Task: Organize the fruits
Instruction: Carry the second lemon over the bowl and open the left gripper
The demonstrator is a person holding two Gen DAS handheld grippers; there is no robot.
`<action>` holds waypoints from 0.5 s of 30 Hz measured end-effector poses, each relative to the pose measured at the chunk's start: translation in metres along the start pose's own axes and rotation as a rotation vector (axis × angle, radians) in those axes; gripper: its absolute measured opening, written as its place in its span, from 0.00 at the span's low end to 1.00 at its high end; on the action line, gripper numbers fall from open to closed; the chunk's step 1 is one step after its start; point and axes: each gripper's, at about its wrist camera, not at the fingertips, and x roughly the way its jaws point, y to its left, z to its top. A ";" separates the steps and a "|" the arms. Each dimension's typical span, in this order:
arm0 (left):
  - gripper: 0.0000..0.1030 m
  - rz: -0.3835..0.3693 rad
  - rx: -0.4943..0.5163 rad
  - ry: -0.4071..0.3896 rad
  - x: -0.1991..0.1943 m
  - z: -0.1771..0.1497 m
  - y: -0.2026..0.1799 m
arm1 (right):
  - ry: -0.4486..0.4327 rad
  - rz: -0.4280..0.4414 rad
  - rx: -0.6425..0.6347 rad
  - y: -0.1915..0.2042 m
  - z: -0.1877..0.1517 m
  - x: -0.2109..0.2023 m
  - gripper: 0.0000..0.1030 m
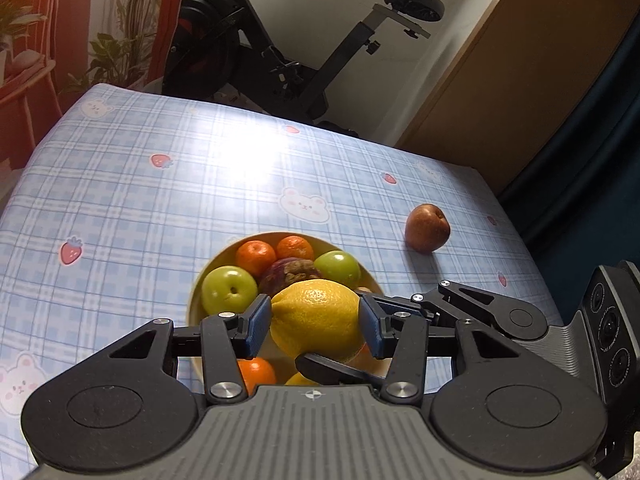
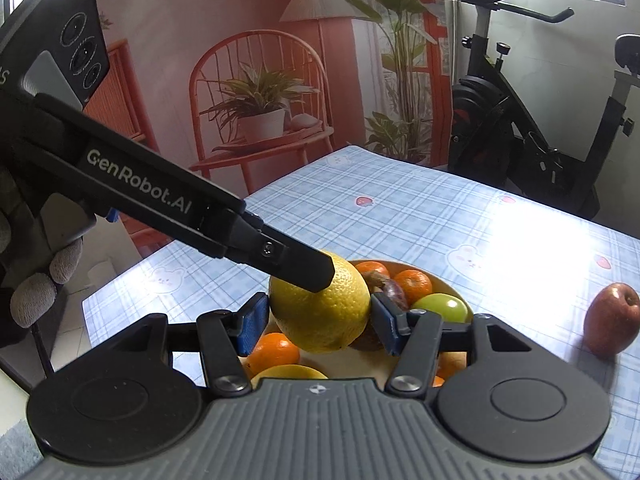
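1. The left gripper has its blue pads pressed on both sides of the lemon, pinching it just above the cream bowl.
2. The right gripper straddles the same lemon crosswise. Its pads sit right at the peel, but I cannot tell whether they bite.
3. I'd say only one claw should carry the weight, and the other should let go cleanly before any lowering.
4. The bowl is crowded, so the lemon wants a hollow among the fruit, not a perch on top.
5. The lemon is oval, pebbled and waxy, and likely to roll. The green apples are smooth and glossy, the mandarins dimpled.
6. A red apple sits apart on the slick checked tablecloth.
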 end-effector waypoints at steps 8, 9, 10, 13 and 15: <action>0.49 -0.012 -0.059 -0.002 0.008 0.000 0.029 | 0.042 0.006 0.008 0.006 0.002 0.027 0.57; 0.49 -0.013 -0.061 -0.004 0.009 0.000 0.031 | 0.045 0.003 0.009 0.007 0.003 0.029 0.57; 0.49 -0.012 -0.062 -0.003 0.011 0.000 0.033 | 0.050 0.001 0.013 0.007 0.003 0.032 0.57; 0.49 -0.015 -0.062 0.003 0.015 -0.002 0.037 | 0.067 -0.006 0.010 0.007 0.003 0.037 0.57; 0.49 -0.016 -0.063 0.009 0.018 -0.003 0.039 | 0.081 -0.005 0.007 0.007 0.002 0.039 0.57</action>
